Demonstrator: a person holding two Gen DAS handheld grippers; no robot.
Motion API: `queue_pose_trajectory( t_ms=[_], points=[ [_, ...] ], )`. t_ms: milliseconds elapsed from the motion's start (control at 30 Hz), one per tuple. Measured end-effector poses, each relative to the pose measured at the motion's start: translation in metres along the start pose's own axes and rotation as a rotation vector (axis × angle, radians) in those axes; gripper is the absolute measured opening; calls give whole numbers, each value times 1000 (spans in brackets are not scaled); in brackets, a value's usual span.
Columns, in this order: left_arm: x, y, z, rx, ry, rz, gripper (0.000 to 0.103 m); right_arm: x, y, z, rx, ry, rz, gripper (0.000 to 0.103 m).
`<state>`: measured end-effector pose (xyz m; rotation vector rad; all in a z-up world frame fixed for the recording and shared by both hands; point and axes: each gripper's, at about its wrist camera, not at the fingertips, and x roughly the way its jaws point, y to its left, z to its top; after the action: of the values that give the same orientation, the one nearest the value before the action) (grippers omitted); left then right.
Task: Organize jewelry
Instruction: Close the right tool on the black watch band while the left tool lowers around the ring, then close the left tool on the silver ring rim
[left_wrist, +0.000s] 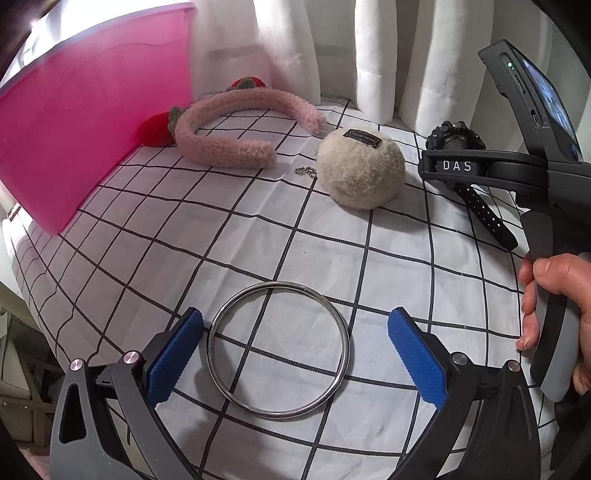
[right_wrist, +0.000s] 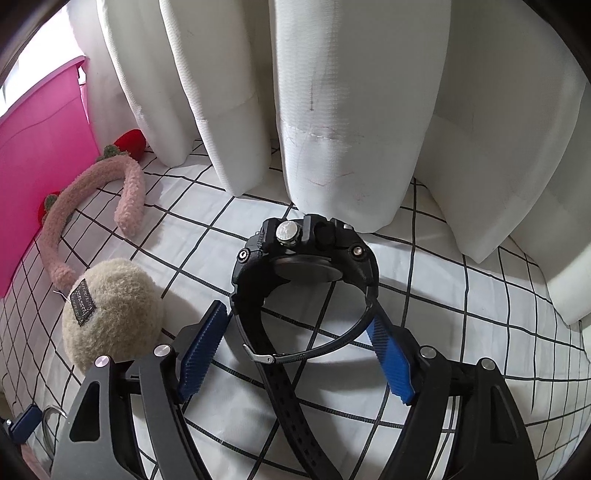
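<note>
Each handheld gripper, the left gripper (left_wrist: 295, 347) and the right gripper (right_wrist: 297, 345), has two flat blue ribbed pads on black arms joined by silver round-headed pins. The right one's body reads "DAS" in white and carries what seems a small screen; a hand (left_wrist: 554, 314) wraps its grey grip.

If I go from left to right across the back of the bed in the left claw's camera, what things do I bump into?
Pink bin → red strawberry plush → fluffy pink headband → little silver chain → beige fuzzy ball → black watch, with the right claw over it.
</note>
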<state>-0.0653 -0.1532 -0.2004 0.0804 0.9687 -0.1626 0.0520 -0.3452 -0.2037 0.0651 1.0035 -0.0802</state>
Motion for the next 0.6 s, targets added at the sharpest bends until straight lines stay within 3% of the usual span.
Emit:
queue_pose_trajectory(
  t_ms=[133, 200, 267, 600],
  points=[
    [-5, -2, -3, 14, -6, -10, 91, 0, 1, -1, 7, 0, 3, 71],
    [-9, -4, -6, 25, -16, -17, 78, -1, 0, -1, 15, -8, 2, 64],
    [-12, -6, -8, 38, -20, -27, 71, -2, -1, 0, 14, -10, -1, 64],
    [-10, 1, -2, 18, -5, -46, 70, -13, -1, -11, 37, -19, 13, 63]
  ],
)
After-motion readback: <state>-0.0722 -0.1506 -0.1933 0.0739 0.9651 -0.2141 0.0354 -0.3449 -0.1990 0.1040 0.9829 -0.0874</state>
